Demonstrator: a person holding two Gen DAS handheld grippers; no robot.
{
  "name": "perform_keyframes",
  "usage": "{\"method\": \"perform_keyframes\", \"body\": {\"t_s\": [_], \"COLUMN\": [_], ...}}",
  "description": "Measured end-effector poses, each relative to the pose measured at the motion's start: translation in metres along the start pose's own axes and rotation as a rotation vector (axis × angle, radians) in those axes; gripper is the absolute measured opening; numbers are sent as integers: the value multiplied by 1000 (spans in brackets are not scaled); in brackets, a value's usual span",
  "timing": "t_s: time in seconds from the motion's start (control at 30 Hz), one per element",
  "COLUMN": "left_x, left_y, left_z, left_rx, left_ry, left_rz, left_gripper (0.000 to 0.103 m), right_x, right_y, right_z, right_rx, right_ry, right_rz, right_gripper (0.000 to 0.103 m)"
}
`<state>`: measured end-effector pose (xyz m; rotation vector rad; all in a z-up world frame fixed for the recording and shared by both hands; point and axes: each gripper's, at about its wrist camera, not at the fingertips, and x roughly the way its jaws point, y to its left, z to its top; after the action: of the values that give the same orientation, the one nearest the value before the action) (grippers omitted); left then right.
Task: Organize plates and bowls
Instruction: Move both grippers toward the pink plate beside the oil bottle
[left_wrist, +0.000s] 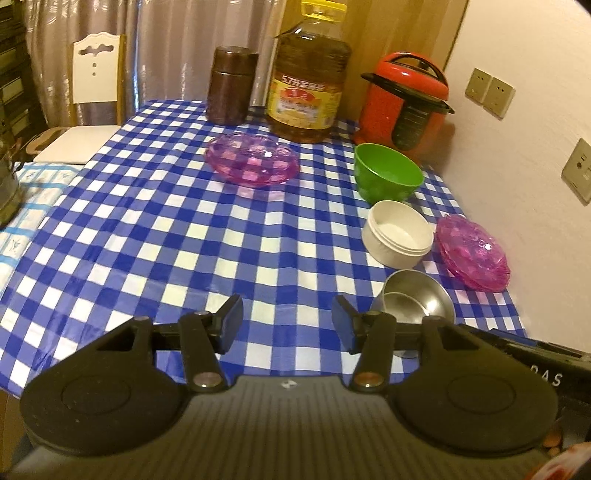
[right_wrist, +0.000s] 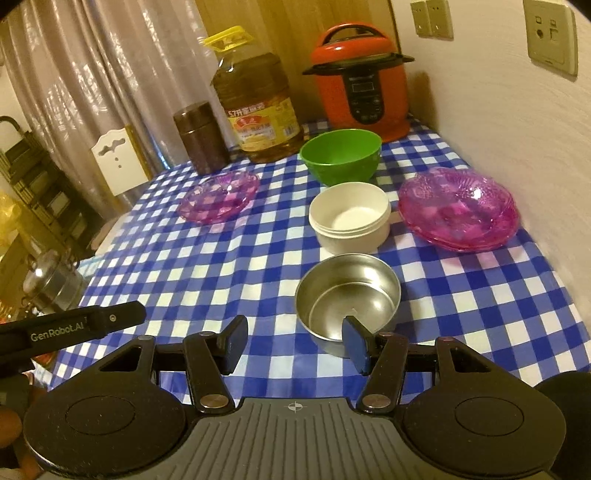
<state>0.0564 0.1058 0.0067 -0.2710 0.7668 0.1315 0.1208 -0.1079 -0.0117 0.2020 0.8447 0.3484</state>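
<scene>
On the blue checked tablecloth (right_wrist: 184, 266) a green bowl (right_wrist: 340, 155), a white bowl (right_wrist: 350, 221) and a steel bowl (right_wrist: 347, 299) stand in a row. A stack of pink glass plates (right_wrist: 458, 208) sits to their right by the wall. A single pink glass plate (right_wrist: 219, 197) lies further left. My right gripper (right_wrist: 295, 345) is open and empty, just in front of the steel bowl. My left gripper (left_wrist: 287, 325) is open and empty above the cloth, left of the steel bowl (left_wrist: 415, 299). In the left wrist view I also see the single plate (left_wrist: 253, 158), the green bowl (left_wrist: 386, 177), the white bowl (left_wrist: 397, 232) and the stack (left_wrist: 472, 254).
A large oil bottle (right_wrist: 258, 110), a brown canister (right_wrist: 201, 138) and a red pressure cooker (right_wrist: 360, 85) stand along the table's far edge. The wall (right_wrist: 498, 110) runs along the right side. A white chair (left_wrist: 94, 70) stands past the far left corner.
</scene>
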Motion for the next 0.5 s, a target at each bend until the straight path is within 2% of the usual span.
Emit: {"method": "perform_keyframes", "body": {"t_s": [0.5], "left_x": [-6], "left_y": [10], "left_z": [-2], "left_rx": [-31], "left_ry": [-10], "left_rz": [-9], "left_gripper": [49], "right_x": [1], "right_y": [7], "right_z": [1], "right_rx": [-13], "right_ry": [-4], "right_rz": [-3], "right_gripper": [57]}}
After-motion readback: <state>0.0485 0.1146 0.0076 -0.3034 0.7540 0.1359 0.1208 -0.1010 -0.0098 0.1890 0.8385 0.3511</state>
